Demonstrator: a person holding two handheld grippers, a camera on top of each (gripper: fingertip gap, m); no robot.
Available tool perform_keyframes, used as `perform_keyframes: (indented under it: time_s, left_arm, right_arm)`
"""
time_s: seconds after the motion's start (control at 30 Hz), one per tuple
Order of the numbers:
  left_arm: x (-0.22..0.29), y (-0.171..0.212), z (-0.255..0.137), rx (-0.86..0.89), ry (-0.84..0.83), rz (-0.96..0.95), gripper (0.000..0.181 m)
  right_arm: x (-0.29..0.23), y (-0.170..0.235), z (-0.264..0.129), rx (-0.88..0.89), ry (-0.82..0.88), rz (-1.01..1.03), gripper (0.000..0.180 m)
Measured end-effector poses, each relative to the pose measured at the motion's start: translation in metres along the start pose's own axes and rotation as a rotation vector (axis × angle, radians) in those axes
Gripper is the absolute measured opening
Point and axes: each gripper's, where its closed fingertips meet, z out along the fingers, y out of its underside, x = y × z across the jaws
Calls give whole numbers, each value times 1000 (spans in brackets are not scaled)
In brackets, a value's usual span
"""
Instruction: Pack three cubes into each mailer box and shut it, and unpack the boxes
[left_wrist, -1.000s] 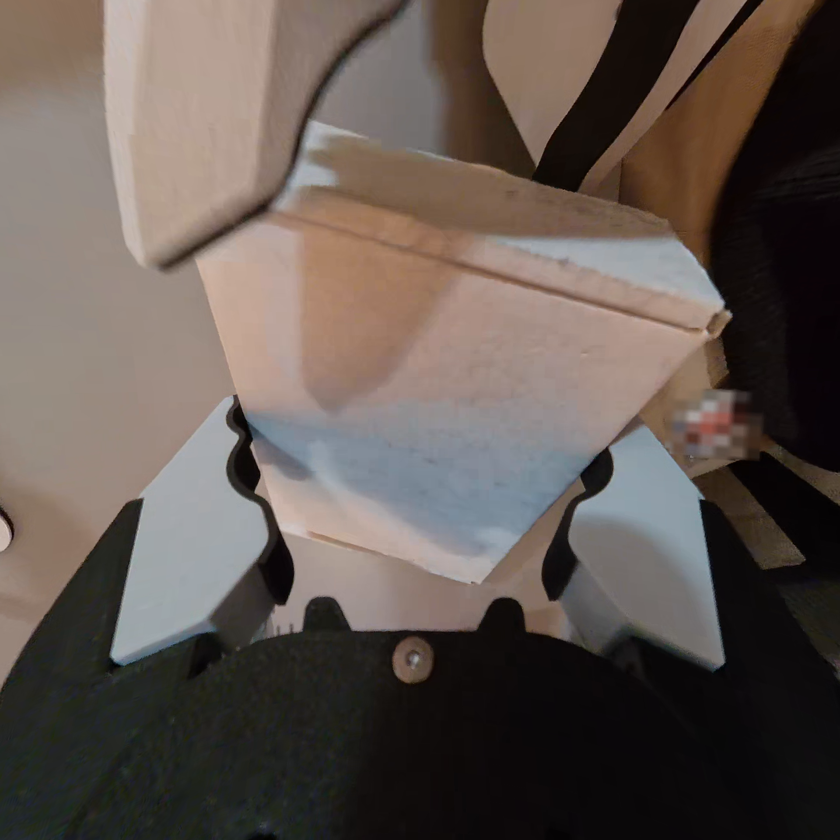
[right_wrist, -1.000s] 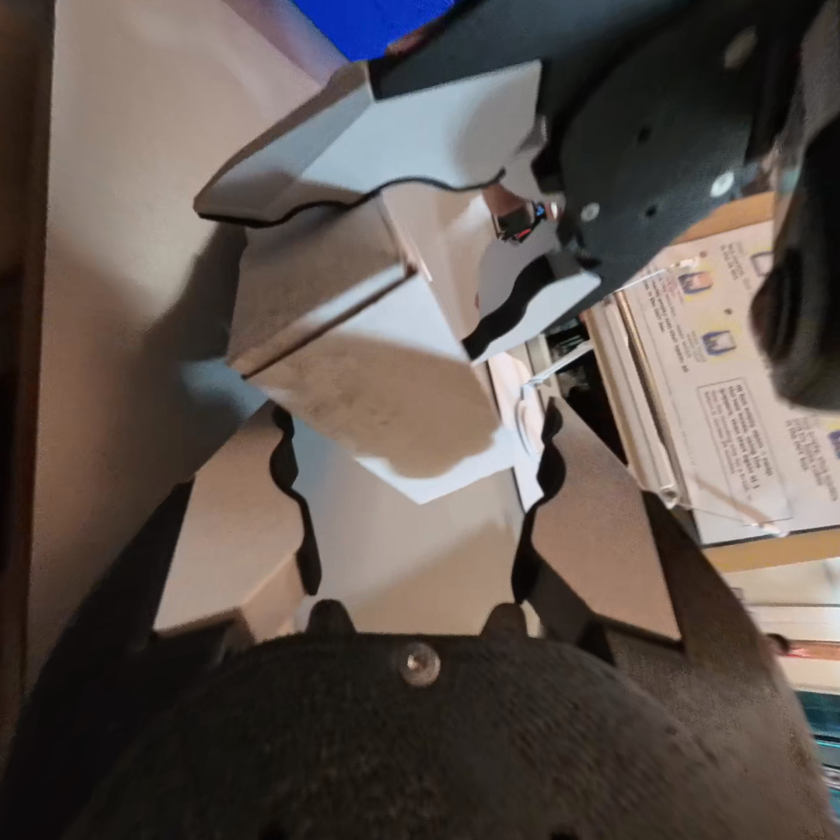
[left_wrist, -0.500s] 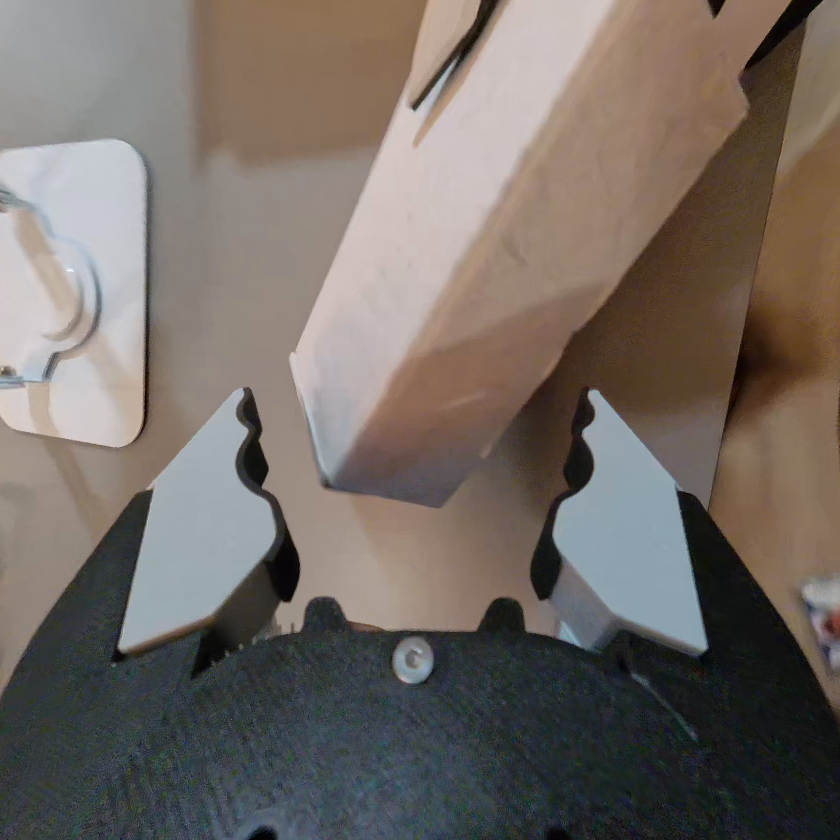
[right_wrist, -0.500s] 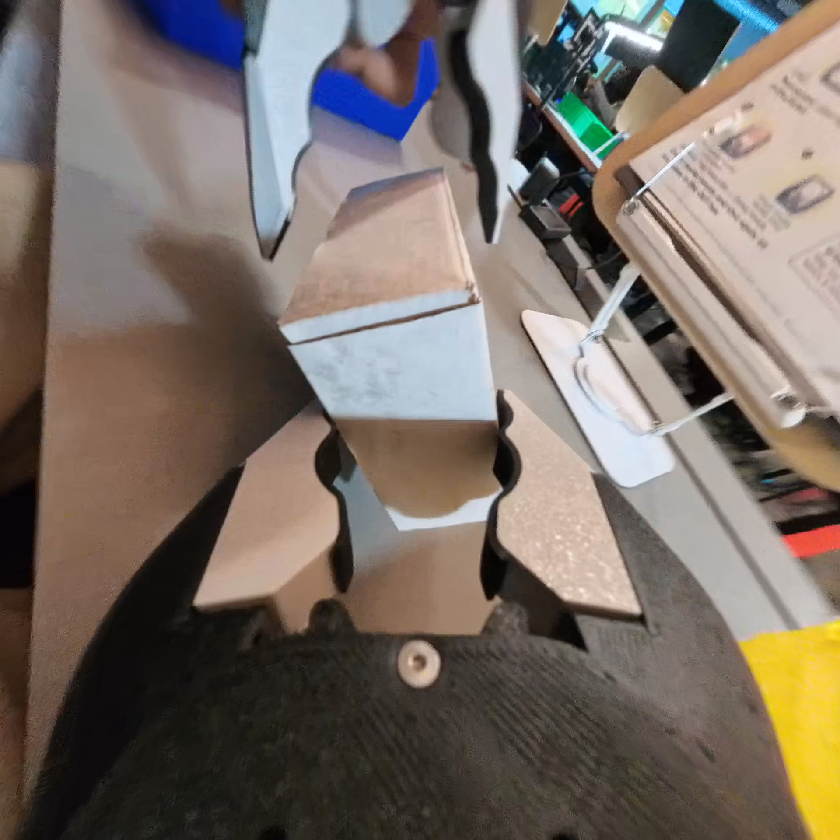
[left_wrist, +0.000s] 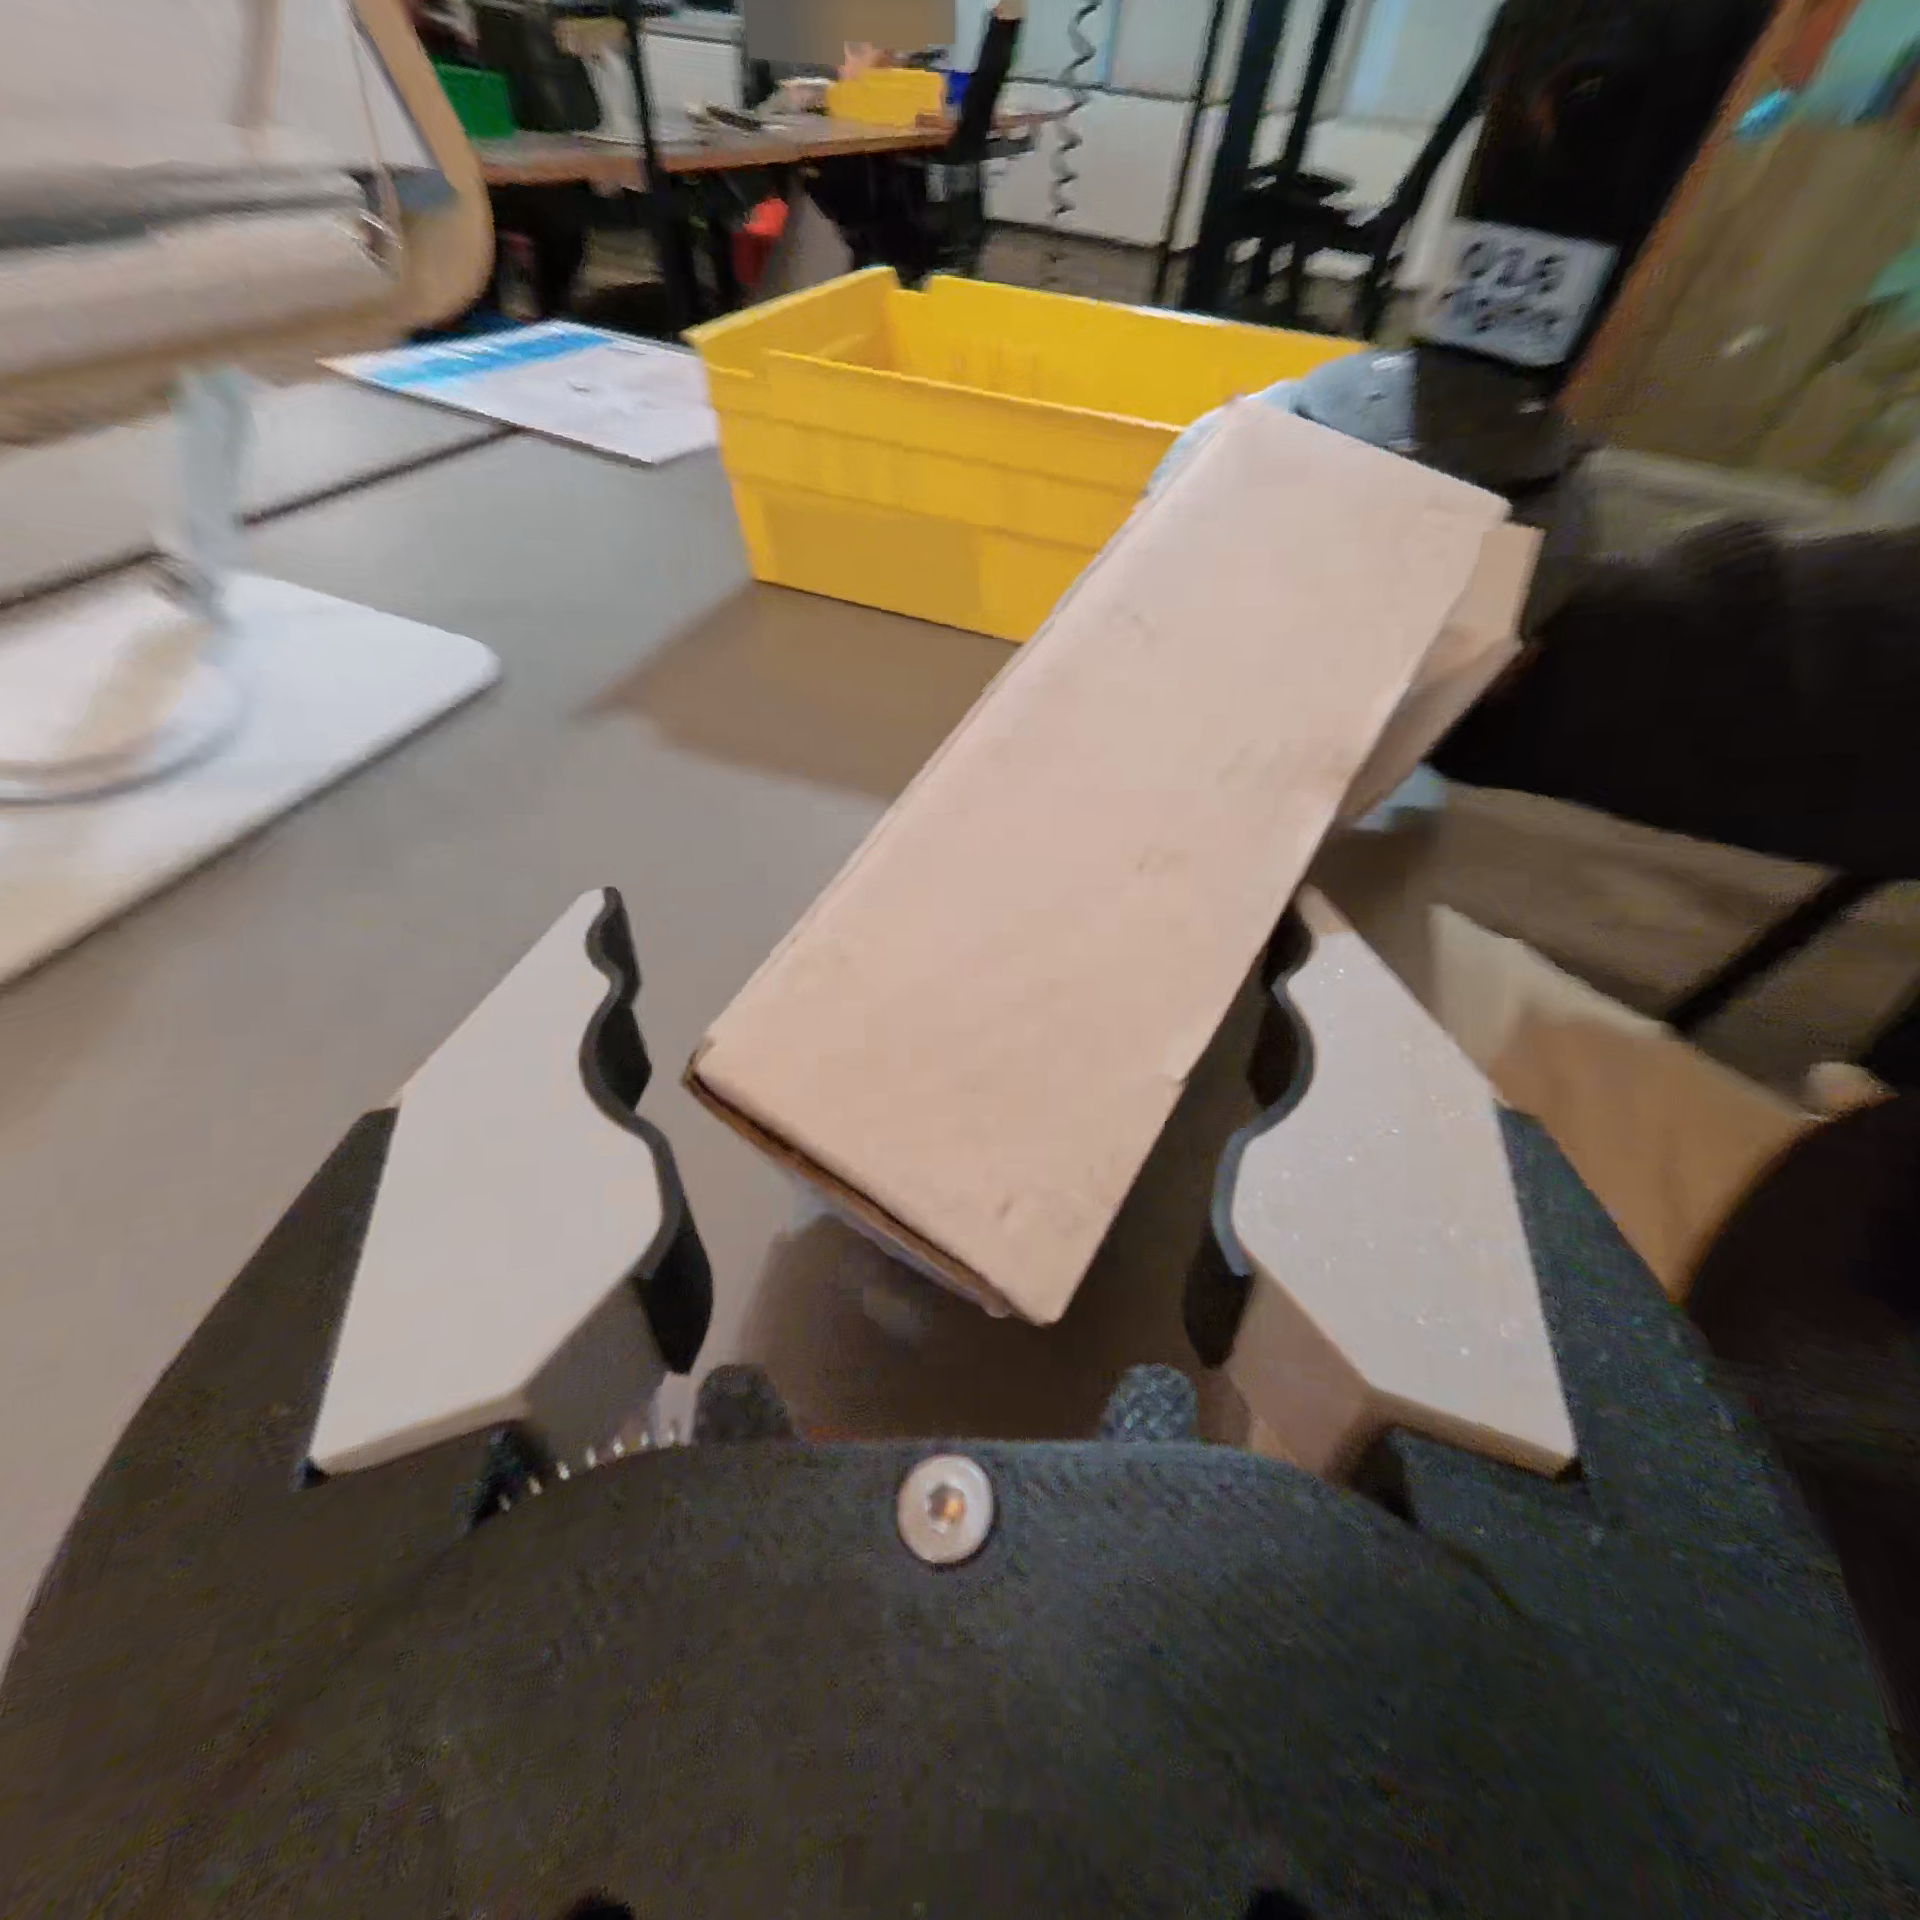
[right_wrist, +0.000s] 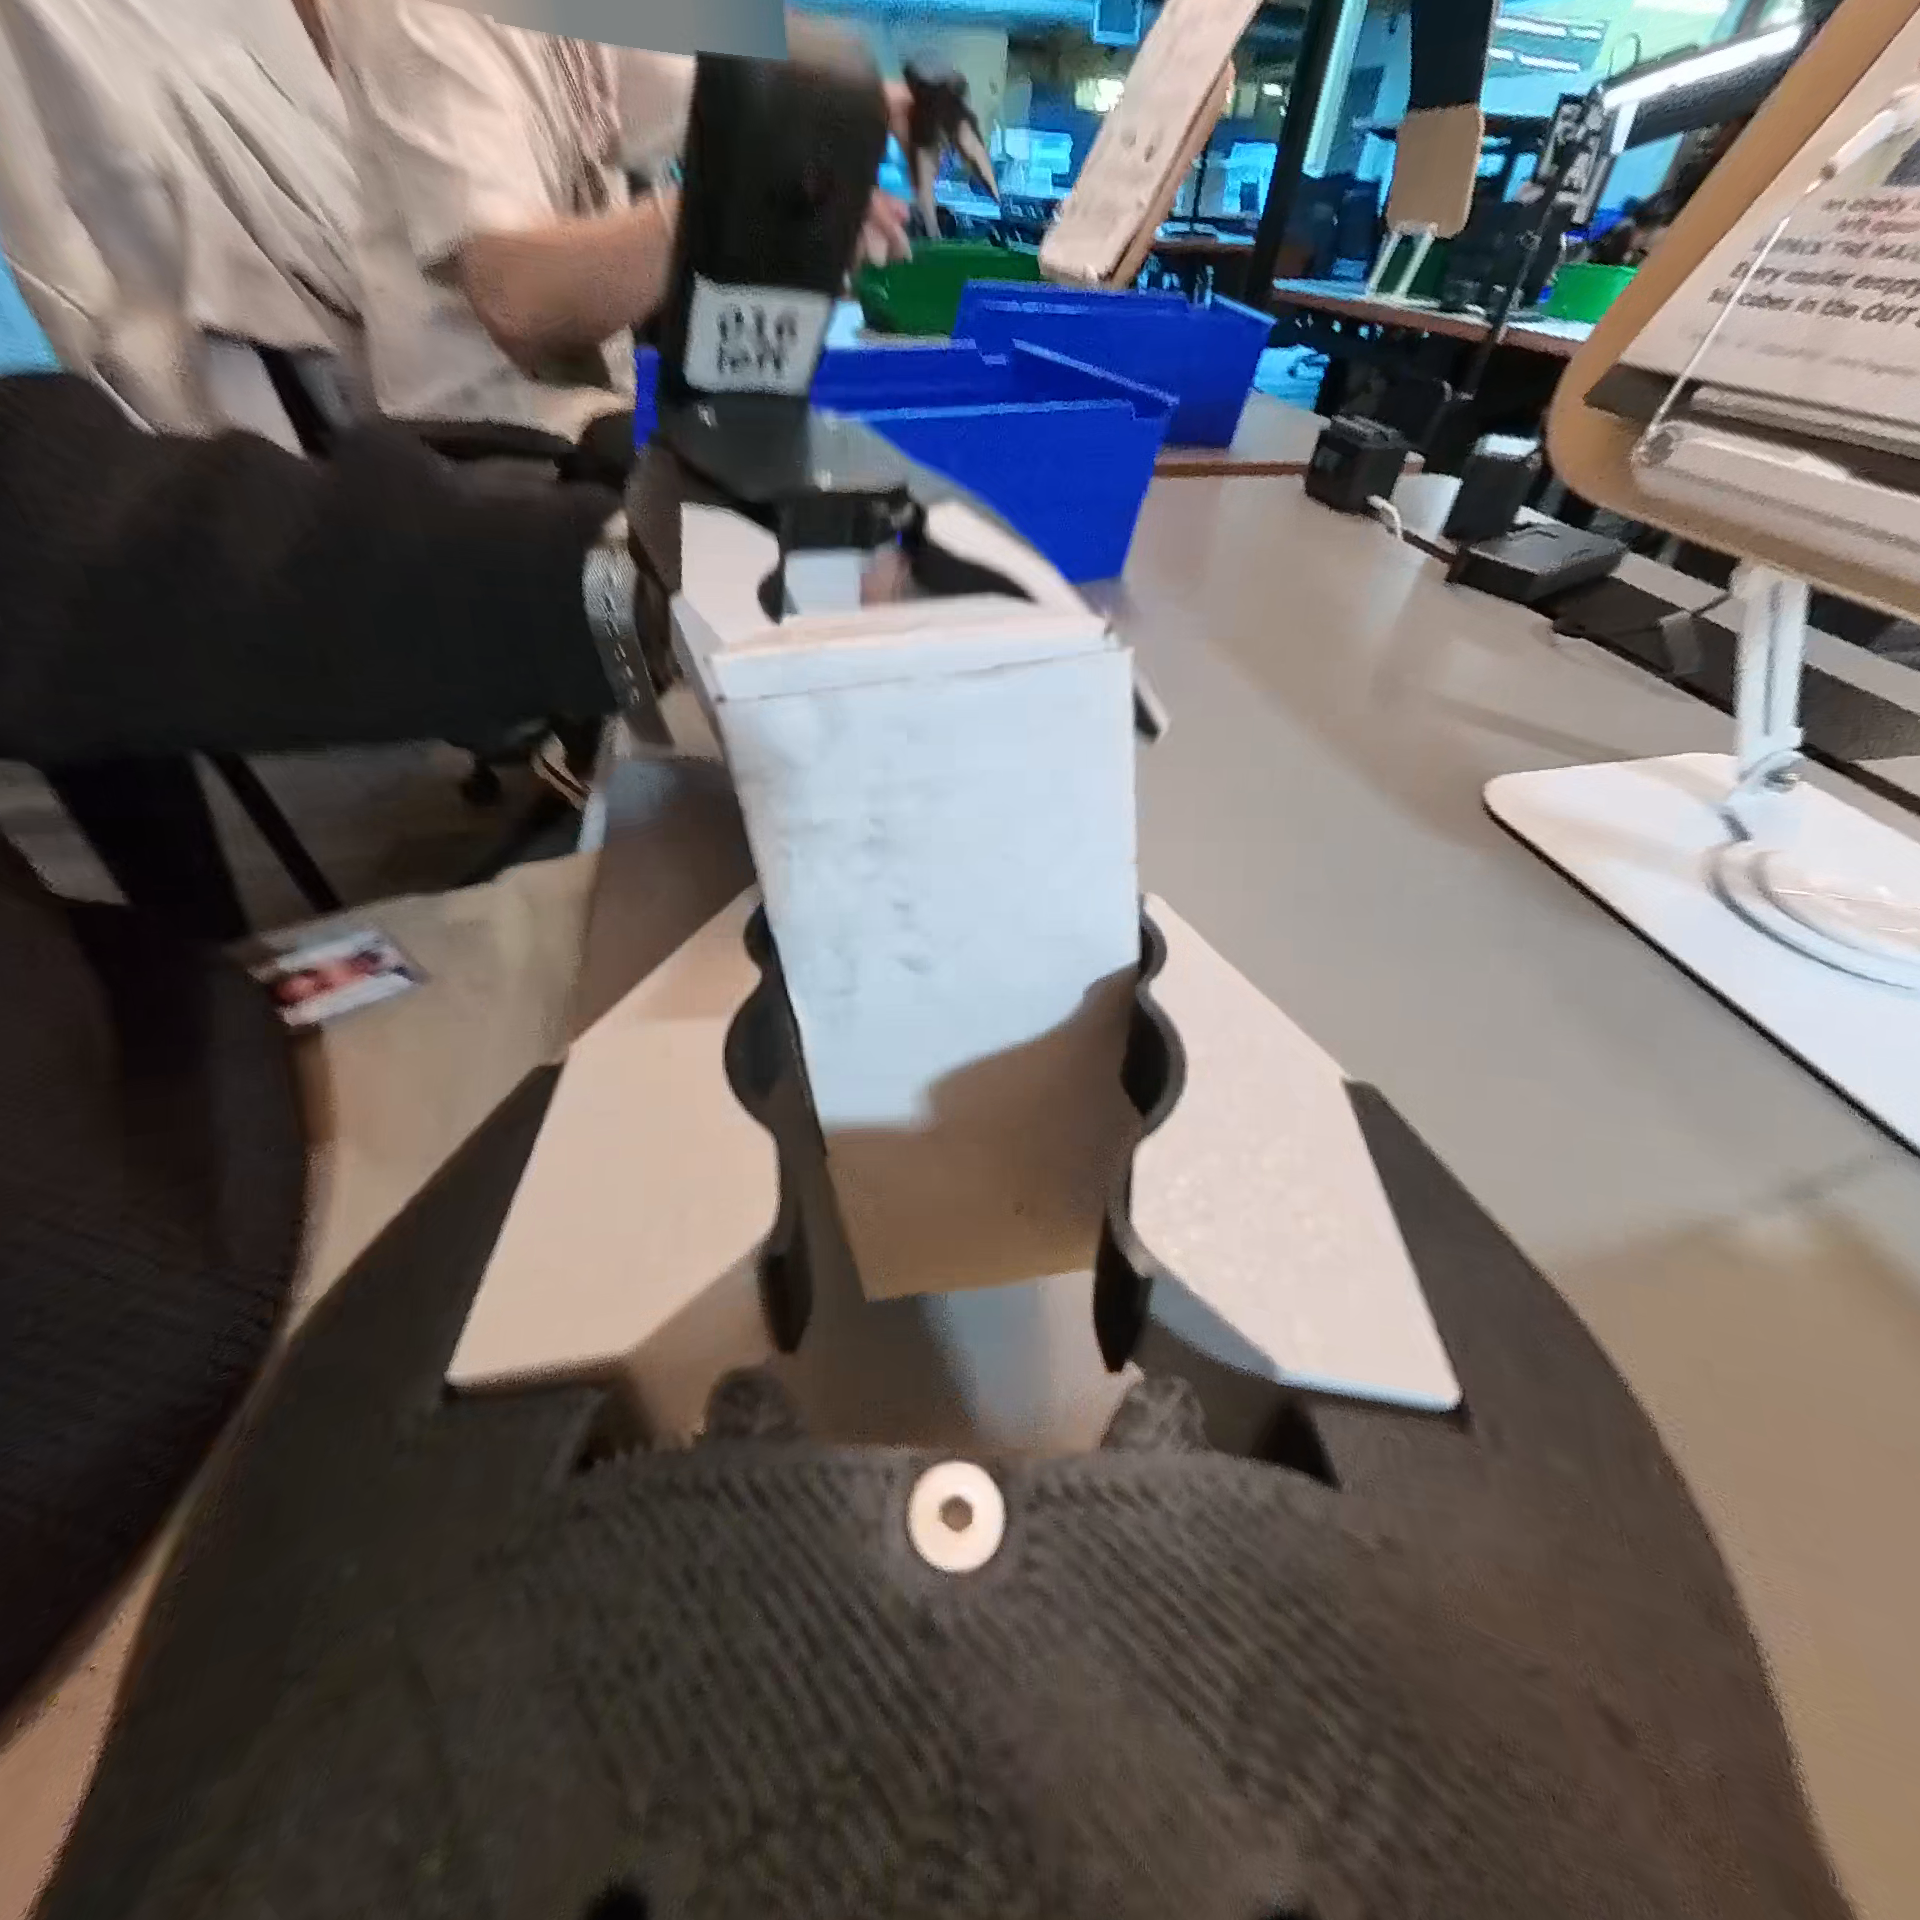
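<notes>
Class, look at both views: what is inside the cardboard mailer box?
Nothing inside shows. The mailer box is shut, gripped at one end by the right claw, so any cubes are hidden by its cardboard walls.

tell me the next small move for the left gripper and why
Probably close the left gripper on the near end of the closed mailer box. Its fingers stand open on either side of that end without clamping it, while the right gripper alone clamps the other end, holding the box tilted above the table.
</notes>
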Motion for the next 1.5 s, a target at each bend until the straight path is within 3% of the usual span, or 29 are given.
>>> perform_keyframes:
  time_s: [0.17,0.27,0.37,0.43,0.63,0.8,1.03,1.3,1.5]
  left_arm:
    - [20,-4,-13,85,128,-24,90]
    - [23,-16,-22,143,167,-46,84]
    - [16,-11,-26,129,140,-48,84]
    - [0,-7,-25,114,35,-53,84]
    - [-5,-11,-19,133,-147,43,84]
    - [-6,-12,-11,128,-202,81,84]
    - [5,-1,-2,41,-191,170,84]
    - [7,0,12,15,-221,220,85]
    - [6,2,14,-23,-243,263,85]
  right_arm:
    - [-7,-20,0,101,-54,107,64]
    - [-6,-30,2,148,-43,140,65]
    - [6,-22,8,102,68,148,69]
    - [24,-2,7,11,227,159,75]
    - [32,25,0,-225,448,-99,80]
    - [40,0,-17,-98,502,-127,76]
    - [25,-25,-29,38,454,-114,65]
    - [-5,-35,-13,-65,525,-454,48]
    - [-1,-20,0,-191,569,-633,41]
